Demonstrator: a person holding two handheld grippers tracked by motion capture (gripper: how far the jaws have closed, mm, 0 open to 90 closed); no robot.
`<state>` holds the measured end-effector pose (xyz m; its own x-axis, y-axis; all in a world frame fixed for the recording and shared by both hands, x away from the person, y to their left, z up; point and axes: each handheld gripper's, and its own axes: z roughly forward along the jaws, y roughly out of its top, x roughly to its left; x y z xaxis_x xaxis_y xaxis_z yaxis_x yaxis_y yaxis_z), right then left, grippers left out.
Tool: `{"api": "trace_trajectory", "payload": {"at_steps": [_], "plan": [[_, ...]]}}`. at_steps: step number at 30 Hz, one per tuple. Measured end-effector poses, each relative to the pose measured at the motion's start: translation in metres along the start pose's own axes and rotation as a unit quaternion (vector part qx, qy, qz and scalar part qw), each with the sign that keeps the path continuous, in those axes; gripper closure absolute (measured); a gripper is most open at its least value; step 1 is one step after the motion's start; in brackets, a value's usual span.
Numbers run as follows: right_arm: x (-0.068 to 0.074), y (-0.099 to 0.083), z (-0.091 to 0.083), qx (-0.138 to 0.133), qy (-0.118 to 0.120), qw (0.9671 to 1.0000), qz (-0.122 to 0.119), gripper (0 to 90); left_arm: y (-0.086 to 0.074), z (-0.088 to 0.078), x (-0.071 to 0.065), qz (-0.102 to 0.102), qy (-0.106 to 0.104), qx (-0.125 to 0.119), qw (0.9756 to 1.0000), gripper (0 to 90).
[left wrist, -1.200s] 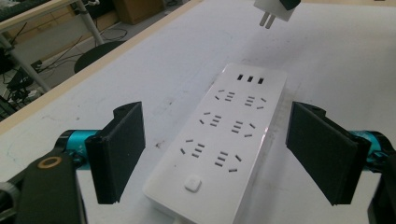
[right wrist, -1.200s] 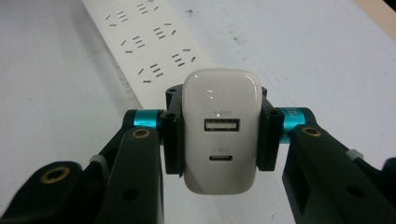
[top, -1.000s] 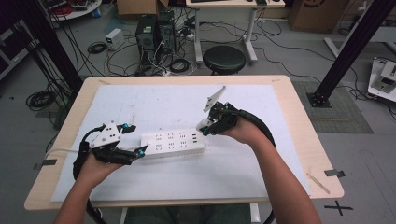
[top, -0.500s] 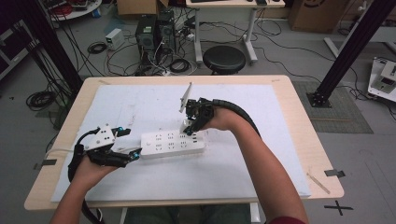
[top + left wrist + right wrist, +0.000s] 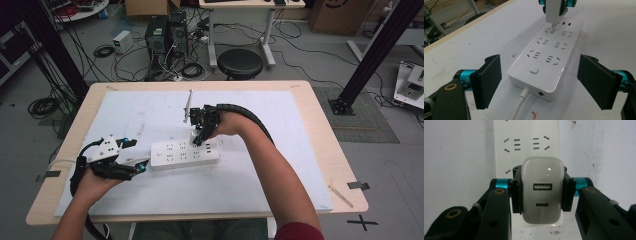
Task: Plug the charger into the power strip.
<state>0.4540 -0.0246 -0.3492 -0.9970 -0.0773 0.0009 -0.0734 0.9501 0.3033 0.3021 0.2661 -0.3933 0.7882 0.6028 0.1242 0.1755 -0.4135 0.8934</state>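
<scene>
- We work at a light wooden table (image 5: 320, 125) covered by a white mat (image 5: 150, 110) with faint scuffs and dark specks; the left gripper view also shows a small red mark on the mat near the strip's cable end.
- The white power strip (image 5: 184, 154) lies flat on the mat near the table's middle, its cable (image 5: 520, 105) leaving the end that faces our left hand.
- Our left gripper (image 5: 134, 164) rests at that cable end, its two black pads spread wide on either side of the strip and clear of it.
- Our right gripper (image 5: 199, 136) points down over the strip's far end, its pads clamped on the sides of a white USB charger (image 5: 542, 191).
- In the left gripper view the charger's prongs sit right at a socket near the strip's far end; we cannot tell whether they are in.
- Beyond the table we see a grey floor, a round black stool (image 5: 240, 62), computer towers (image 5: 162, 35) amid tangled cables, a white desk's legs and black frame posts.
</scene>
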Motion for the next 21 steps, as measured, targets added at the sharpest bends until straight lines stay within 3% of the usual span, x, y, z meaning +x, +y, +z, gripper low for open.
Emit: {"api": "trace_trajectory", "payload": {"at_steps": [13, 21], "plan": [[-0.002, 0.002, 0.008, 0.015, 0.001, 0.9999, 0.0, 63.2, -0.003, 0.004, 0.001, -0.002, -0.002, 0.001, 1.0, 19.9], [-0.003, 0.006, 0.012, 0.023, -0.001, 0.9996, -0.015, 63.2, -0.005, 0.005, 0.0, -0.007, -0.002, -0.002, 1.0, 19.8]]}}
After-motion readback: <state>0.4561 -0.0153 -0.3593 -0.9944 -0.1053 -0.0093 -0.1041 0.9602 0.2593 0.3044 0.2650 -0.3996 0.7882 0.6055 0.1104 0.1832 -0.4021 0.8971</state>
